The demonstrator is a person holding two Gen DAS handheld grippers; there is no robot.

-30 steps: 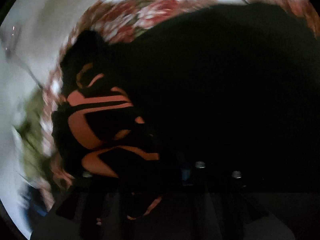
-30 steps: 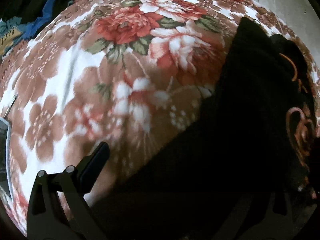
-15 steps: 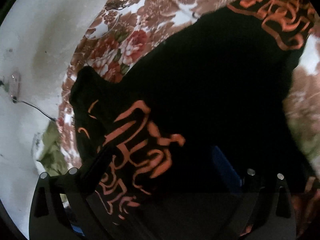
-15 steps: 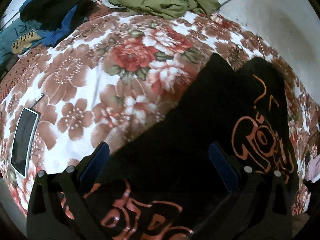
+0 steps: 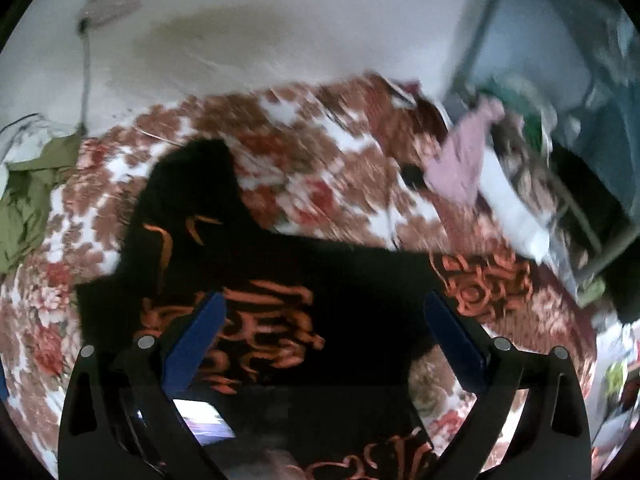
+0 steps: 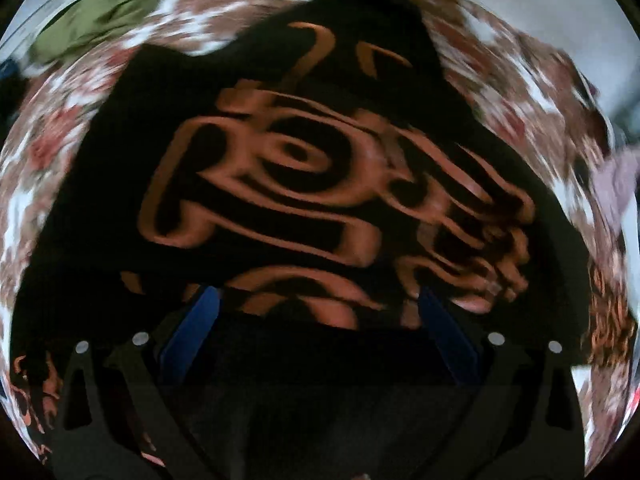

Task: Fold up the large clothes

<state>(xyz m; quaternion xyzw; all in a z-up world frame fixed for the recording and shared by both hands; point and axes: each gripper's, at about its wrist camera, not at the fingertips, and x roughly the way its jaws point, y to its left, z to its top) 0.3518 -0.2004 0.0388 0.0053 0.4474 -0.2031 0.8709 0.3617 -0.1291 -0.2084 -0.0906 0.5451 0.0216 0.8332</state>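
- Black garment with orange print (image 5: 280, 280) spread on floral blanket (image 5: 320, 168); partly folded by appearance, one dark flap reaching toward the wall.
- Left gripper (image 5: 324, 332) above the garment, jaws spread wide, nothing between the blue pads (image 5: 196, 340); no cloth held.
- Right gripper (image 6: 316, 320) likewise wide apart over the printed area (image 6: 320, 184), empty; cloth lies below, not pinched.
- Risk: both views smeared by motion; edge of the dark fabric hard to pick out against itself, so next grasp likely to catch one layer only or miss the hem.
- Risk: unheld fold free to slump or spring open on the soft, uneven blanket.
- Risk: green clothing (image 5: 28, 196) and pink cloth (image 5: 464, 160) near the blanket's edges; a wide sweep could drag them in.
- Risk: bright flat object low between the left jaws (image 5: 204, 420), identity unclear; possible snag if lowered there.
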